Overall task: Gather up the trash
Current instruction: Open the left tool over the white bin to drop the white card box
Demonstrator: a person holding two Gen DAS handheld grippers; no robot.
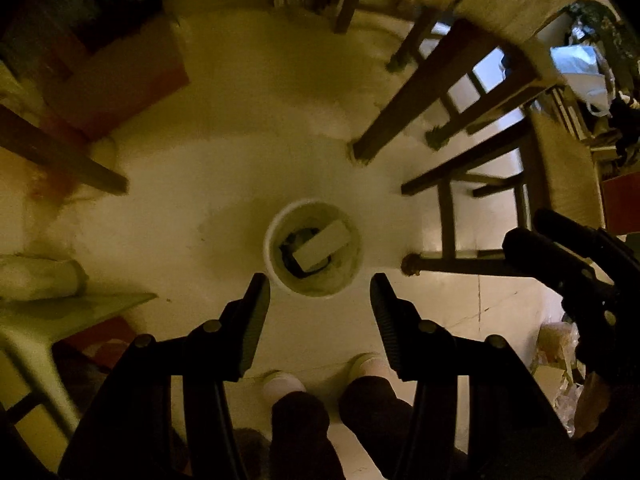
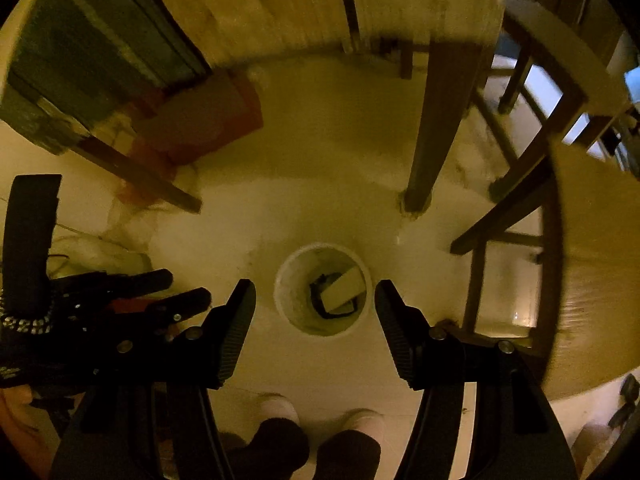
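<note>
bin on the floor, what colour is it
White, or off-white under the yellowish light: a round bin with a pale box inside. It shows best in the left wrist view.

Glossy pale floor (image 1: 248,128), wooden chair legs (image 1: 424,88)

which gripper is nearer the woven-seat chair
Right. The right gripper hangs beside the chair; the left gripper is farther off, beyond the right one.

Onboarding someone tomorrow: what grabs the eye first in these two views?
The white bin on the pale floor, dead centre, with a light box tilted inside over something dark. Each view frames it between an open, empty tool: left, right. Dark chair legs fan out upper right.
</note>
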